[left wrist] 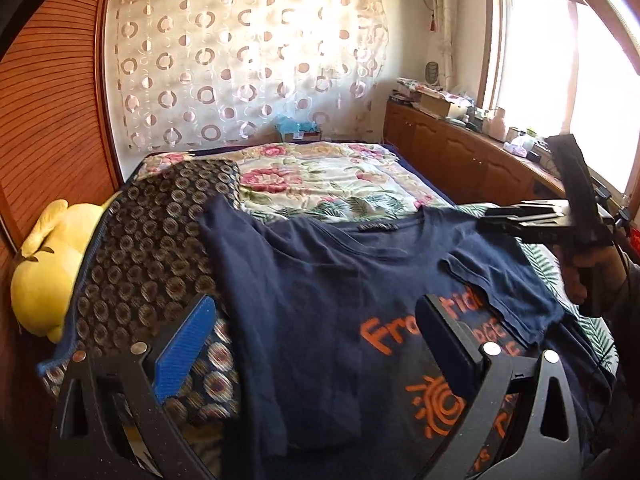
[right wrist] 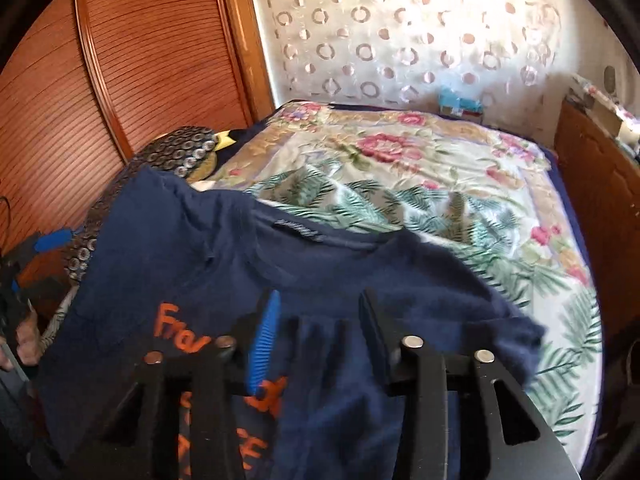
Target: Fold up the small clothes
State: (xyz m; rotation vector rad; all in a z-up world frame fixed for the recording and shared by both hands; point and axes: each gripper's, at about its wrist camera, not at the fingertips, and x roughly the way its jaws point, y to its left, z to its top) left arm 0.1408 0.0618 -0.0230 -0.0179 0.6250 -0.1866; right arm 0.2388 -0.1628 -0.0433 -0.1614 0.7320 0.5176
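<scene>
— Navy cotton, that T-shirt (left wrist: 320,300) with orange lettering: where does it lie?

— Spread over the near edge of the bed (left wrist: 340,184), collar toward the far wall, its left side draped onto the dark circle-patterned quilt (left wrist: 160,232). One sleeve is folded in over the chest.

— And the left gripper (left wrist: 316,340)?

— Jaws wide apart above the shirt, nothing between the pads.

— The right gripper (right wrist: 320,320)?

— Parted too, hovering over the folded sleeve; the cloth lies under it, not pinched.

— Any containers?

— A cardboard box (left wrist: 302,134) at the bed's far edge holds something light blue; what exactly, I cannot tell. Another open box (left wrist: 442,106) sits on the wooden cabinet.
</scene>
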